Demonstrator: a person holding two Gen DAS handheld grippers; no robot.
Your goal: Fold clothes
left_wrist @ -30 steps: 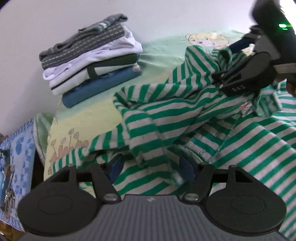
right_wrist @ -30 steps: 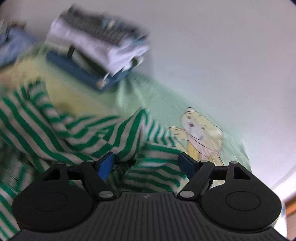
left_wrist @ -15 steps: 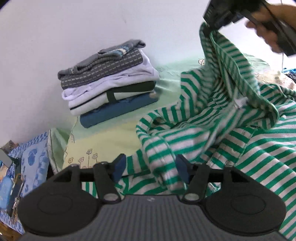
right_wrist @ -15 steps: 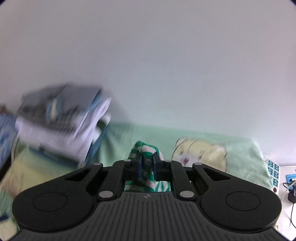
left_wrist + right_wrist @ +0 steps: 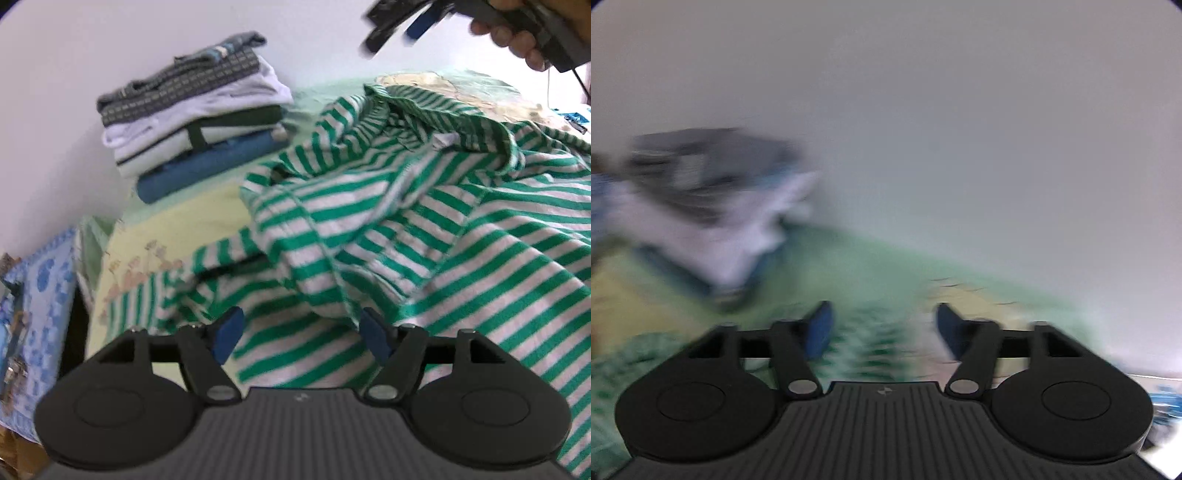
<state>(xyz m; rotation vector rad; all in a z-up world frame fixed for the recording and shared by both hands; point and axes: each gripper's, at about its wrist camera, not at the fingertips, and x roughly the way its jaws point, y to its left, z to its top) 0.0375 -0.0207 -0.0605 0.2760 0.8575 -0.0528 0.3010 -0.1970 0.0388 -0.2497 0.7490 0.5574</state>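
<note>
Both tongs (image 5: 301, 334) (image 5: 882, 328) splayed over rumpled green-striped knit shirt (image 5: 424, 236).

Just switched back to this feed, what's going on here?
A person is working on a green-striped shirt that lies crumpled on the bed. Both claws are open and holding nothing: the left claw hovers low over the shirt, while the right claw is raised above it. A stack of folded clothes sits by the wall.

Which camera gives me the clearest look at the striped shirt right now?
The left wrist view: the green-and-white striped shirt fills its right half, crumpled on the bed, stripes and seams readable despite slight blur. The right wrist view is badly motion-blurred and shows only a green smear between the open fingers.
</note>
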